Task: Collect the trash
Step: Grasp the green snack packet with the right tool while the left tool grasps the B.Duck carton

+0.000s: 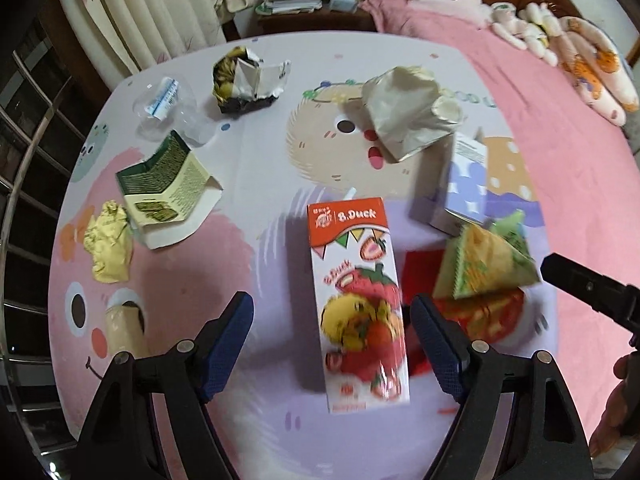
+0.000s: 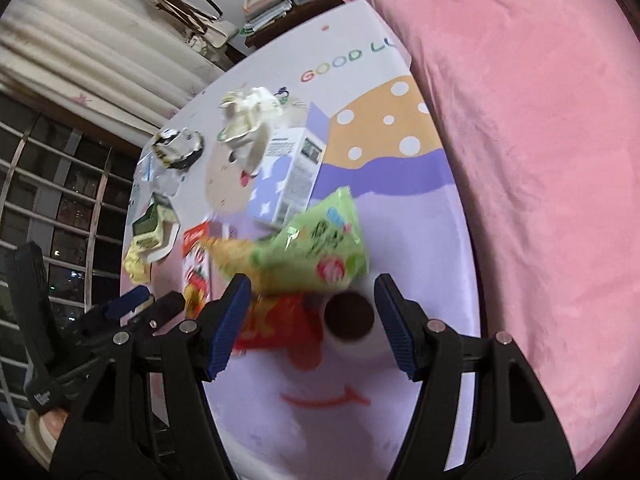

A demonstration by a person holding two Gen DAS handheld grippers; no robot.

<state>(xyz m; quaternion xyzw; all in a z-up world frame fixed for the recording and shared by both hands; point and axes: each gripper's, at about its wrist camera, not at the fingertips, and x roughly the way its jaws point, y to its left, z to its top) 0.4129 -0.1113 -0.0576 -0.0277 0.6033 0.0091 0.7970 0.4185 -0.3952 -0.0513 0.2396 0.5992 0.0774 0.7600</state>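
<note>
- Blue-padded left gripper (image 1: 332, 344) hangs spread wide over the juice carton (image 1: 356, 300), which lies flat on the printed cloth (image 1: 248, 152), its long side running away from the camera, between the pads but touching neither.
- Right gripper (image 2: 310, 320) is likewise spread, holding nothing; the green packet (image 2: 316, 252) sits just ahead of its pads, resting on a red wrapper (image 2: 276, 320).
- Other trash is scattered well apart on the cloth: a crumpled foil bag (image 1: 404, 116), a purple box (image 1: 464, 196), a green box (image 1: 168, 184), a yellow wad (image 1: 108, 248), a dark torn wrapper (image 1: 244, 84), clear plastic (image 1: 168, 108) and a paper tube (image 1: 124, 328).
- No bin shows in either view, so I cannot tell where the trash should go.
- Risks, as I judge them:
  - The carton sits nearer the right pad, so closing off-centre could spin or push it away.
  - A hard squeeze may crush it and leak any dregs onto the cloth.
  - The packet is thin and slack; pads could slide off it, or pinch the red wrapper or cloth with it.
  - The grippers are near each other and could collide.
</note>
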